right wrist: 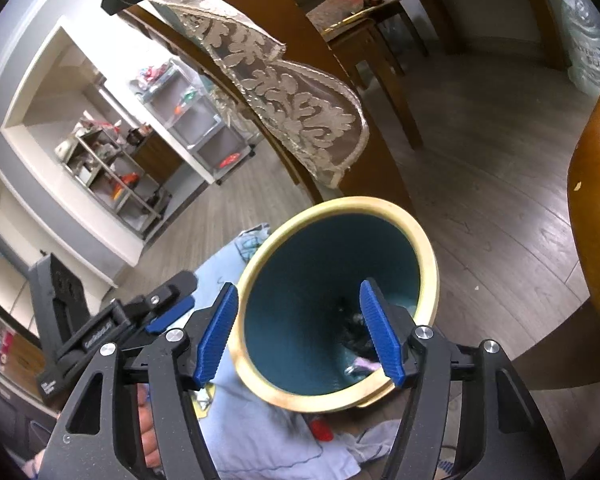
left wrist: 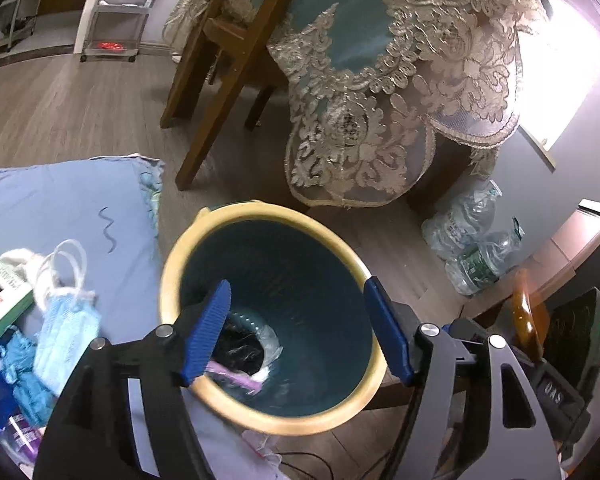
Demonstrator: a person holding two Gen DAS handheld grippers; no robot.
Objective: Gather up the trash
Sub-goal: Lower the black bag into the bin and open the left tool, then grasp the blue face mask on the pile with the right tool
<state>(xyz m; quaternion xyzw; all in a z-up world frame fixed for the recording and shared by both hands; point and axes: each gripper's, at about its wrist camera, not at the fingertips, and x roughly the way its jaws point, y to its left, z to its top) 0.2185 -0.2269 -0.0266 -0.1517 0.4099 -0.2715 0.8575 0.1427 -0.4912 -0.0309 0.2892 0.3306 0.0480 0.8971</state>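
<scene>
A trash bin with a cream rim (left wrist: 168,280) and a teal inside stands on the floor beside a blue cloth (left wrist: 60,200). My left gripper (left wrist: 297,284) hangs open over the bin's mouth with nothing between its fingers. At the bin's bottom lie a pink strip (left wrist: 236,378), clear plastic (left wrist: 270,338) and something black. A blue face mask (left wrist: 66,328), crumpled blue gloves (left wrist: 20,368) and a box (left wrist: 0,300) lie on the cloth to the left. In the right wrist view my right gripper (right wrist: 299,286) is open and empty above the same bin's rim (right wrist: 432,264), and the left gripper (right wrist: 184,294) shows beside it.
A table under a lace-edged cloth (left wrist: 380,80) stands behind the bin, with wooden chair legs (left wrist: 208,120) beside it. A pack of water bottles (left wrist: 472,240) sits on the floor at right. A shelf cart (left wrist: 116,12) stands far left. A wooden post (right wrist: 596,200) rises at right.
</scene>
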